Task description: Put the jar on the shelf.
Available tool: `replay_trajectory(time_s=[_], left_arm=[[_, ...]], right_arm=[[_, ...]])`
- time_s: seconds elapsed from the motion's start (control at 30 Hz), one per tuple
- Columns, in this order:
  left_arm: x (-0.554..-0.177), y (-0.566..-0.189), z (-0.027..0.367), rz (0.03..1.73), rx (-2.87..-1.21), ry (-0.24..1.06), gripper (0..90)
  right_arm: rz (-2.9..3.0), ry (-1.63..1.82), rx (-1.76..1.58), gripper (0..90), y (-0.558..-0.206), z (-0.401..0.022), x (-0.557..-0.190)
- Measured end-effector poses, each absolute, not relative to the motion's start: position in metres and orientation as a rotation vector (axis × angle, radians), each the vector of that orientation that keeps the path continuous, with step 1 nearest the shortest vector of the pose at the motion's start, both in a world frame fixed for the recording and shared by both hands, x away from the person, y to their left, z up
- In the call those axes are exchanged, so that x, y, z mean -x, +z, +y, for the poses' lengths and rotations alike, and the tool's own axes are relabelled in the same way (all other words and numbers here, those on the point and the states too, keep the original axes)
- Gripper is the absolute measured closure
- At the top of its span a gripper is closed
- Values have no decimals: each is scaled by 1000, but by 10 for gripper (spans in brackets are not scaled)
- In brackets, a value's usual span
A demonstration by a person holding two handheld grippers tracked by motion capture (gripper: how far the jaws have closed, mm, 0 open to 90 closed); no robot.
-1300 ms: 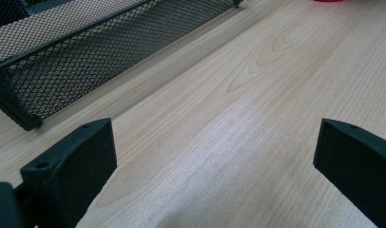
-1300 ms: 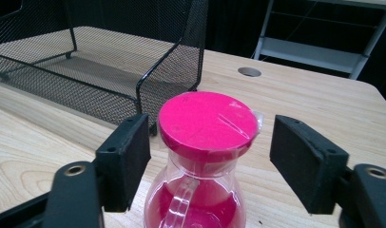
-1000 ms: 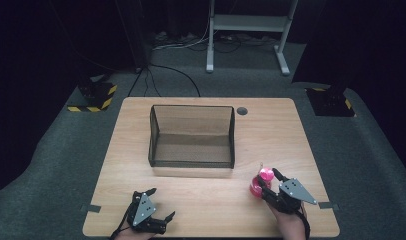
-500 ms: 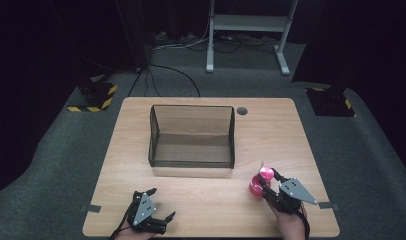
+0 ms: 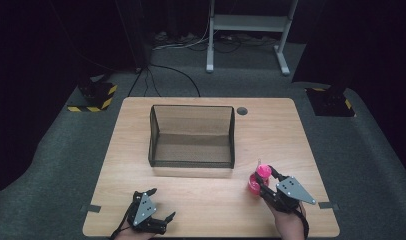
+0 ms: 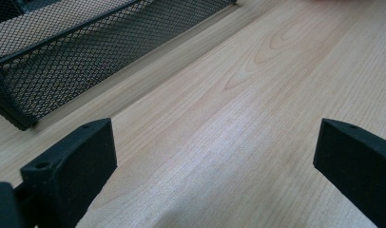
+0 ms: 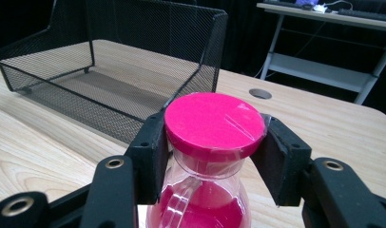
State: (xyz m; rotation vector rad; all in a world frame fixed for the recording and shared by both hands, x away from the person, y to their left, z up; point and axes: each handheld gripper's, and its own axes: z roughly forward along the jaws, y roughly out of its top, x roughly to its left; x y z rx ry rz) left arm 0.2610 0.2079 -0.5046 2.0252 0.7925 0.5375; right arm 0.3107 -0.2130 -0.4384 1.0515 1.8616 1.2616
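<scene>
On the wooden bench point(image 5: 291, 130) a black mesh basket point(image 5: 192, 136) sits near the middle, its open side facing the person. At about five o'clock from the basket, near the bench's front right corner, stands a clear jug with a pink lid point(image 5: 258, 178) and pink contents low inside.

The right claw point(image 5: 263, 177) is clamped on that jug: in the right gripper view its two black jaws press against the neck just under the pink lid point(image 7: 214, 124), one on each side, with the jug's clear handle point(image 7: 181, 199) showing between them at six o'clock below the lid. The jug stands upright, and the basket point(image 7: 110, 71) lies beyond it toward ten o'clock, apart from it. A round cable hole point(image 7: 260, 93) in the bench shows at one o'clock from the lid.

The left claw point(image 5: 158, 204) rests low at the bench's front left, at about seven o'clock from the basket, well apart from the jug. In the left gripper view its jaws stand wide apart with bare wood between them, and the basket's corner point(image 6: 20, 109) lies at ten o'clock.
</scene>
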Motion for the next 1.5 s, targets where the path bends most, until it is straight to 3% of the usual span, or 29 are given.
replay_trajectory(time_s=[1.5], left_arm=[[-259, -504, 211, 789, -1995, 539, 10]], right_arm=[[1923, 1378, -879, 489, -409, -139, -316]])
